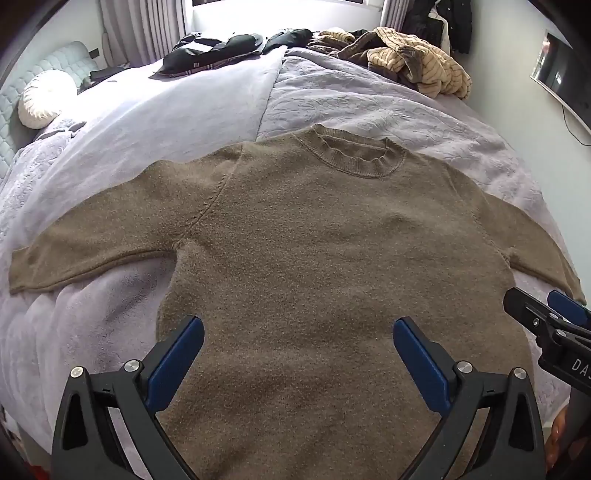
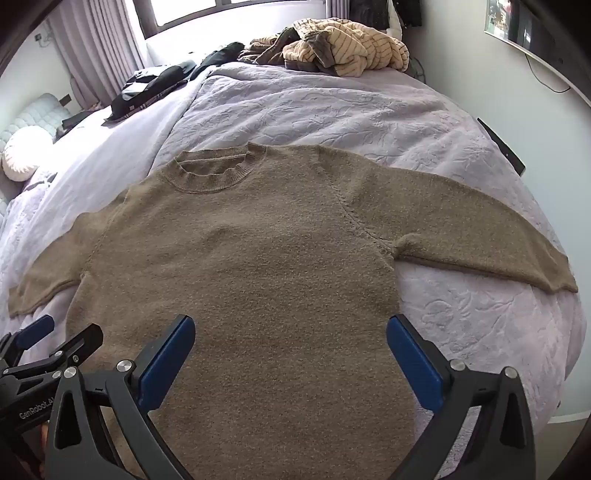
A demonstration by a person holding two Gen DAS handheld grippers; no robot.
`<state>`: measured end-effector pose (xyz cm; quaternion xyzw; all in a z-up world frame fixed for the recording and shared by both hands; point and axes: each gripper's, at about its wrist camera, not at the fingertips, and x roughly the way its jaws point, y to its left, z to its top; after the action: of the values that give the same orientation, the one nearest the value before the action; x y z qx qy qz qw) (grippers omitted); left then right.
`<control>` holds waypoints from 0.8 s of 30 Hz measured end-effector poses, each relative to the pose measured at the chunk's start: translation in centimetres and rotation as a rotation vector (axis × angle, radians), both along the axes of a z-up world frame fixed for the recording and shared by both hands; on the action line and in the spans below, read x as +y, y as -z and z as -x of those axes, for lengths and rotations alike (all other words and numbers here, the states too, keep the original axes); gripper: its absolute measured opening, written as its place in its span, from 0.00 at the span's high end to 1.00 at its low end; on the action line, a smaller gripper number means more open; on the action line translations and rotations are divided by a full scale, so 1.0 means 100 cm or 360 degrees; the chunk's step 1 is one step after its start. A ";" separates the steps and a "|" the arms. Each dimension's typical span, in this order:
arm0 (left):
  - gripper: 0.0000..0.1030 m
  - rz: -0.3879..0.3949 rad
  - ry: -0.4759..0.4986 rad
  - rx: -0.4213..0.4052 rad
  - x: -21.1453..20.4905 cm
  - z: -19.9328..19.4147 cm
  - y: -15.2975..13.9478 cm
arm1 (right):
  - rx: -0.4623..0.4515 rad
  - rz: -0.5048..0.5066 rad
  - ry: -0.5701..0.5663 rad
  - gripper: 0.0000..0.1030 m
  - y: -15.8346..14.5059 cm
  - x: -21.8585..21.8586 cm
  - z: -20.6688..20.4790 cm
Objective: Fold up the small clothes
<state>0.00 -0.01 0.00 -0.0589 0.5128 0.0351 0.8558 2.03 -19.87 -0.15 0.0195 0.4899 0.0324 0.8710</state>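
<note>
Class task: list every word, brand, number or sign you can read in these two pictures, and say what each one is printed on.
"GenRobot.A", cut off: on the left hand-held gripper, seen from the right wrist.
"DA", cut off: on the right hand-held gripper, seen from the left wrist.
The screen on the wall: too blurred to read.
The brown sweater: no text.

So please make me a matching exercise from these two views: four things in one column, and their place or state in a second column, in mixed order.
Things:
1. brown sweater
2. striped clothes pile
3. round white pillow
4. left gripper

Place or state:
a. heaped at the far side of the bed
b. jaws wide open, nothing between them
c. spread flat, both sleeves stretched out
d. lying by the padded headboard

Pairs: 1-c, 2-a, 3-d, 4-b
</note>
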 end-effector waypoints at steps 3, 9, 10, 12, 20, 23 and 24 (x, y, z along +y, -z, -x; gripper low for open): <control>0.00 0.0005 -0.0004 -0.0003 0.000 0.000 -0.001 | 0.0004 -0.0001 0.0002 0.00 0.000 0.001 0.001; 0.00 -0.0003 0.0001 0.0012 0.001 0.002 -0.002 | 0.0006 -0.0005 0.0002 0.00 0.000 0.001 0.001; 0.00 -0.0002 0.0000 0.0016 0.001 0.000 -0.003 | 0.0007 -0.0007 0.0002 0.00 0.000 0.001 0.001; 0.00 0.0001 0.0000 0.0013 0.002 0.000 -0.003 | 0.0007 -0.0012 0.0001 0.00 0.000 0.002 0.002; 0.00 0.0034 -0.0023 -0.0036 0.006 0.000 0.000 | 0.0008 -0.0013 -0.0007 0.00 0.001 0.004 0.002; 0.00 0.0036 -0.0021 -0.0051 0.006 0.000 0.001 | 0.0010 -0.0014 -0.0007 0.00 0.001 0.004 0.002; 0.00 0.0051 -0.0022 -0.0070 0.006 0.000 0.000 | 0.0010 -0.0015 -0.0008 0.00 0.001 0.004 0.002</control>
<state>-0.02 0.62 -0.01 -0.0768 0.4940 0.0314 0.8655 1.80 -19.46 -0.25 0.0226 0.4925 0.0367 0.8692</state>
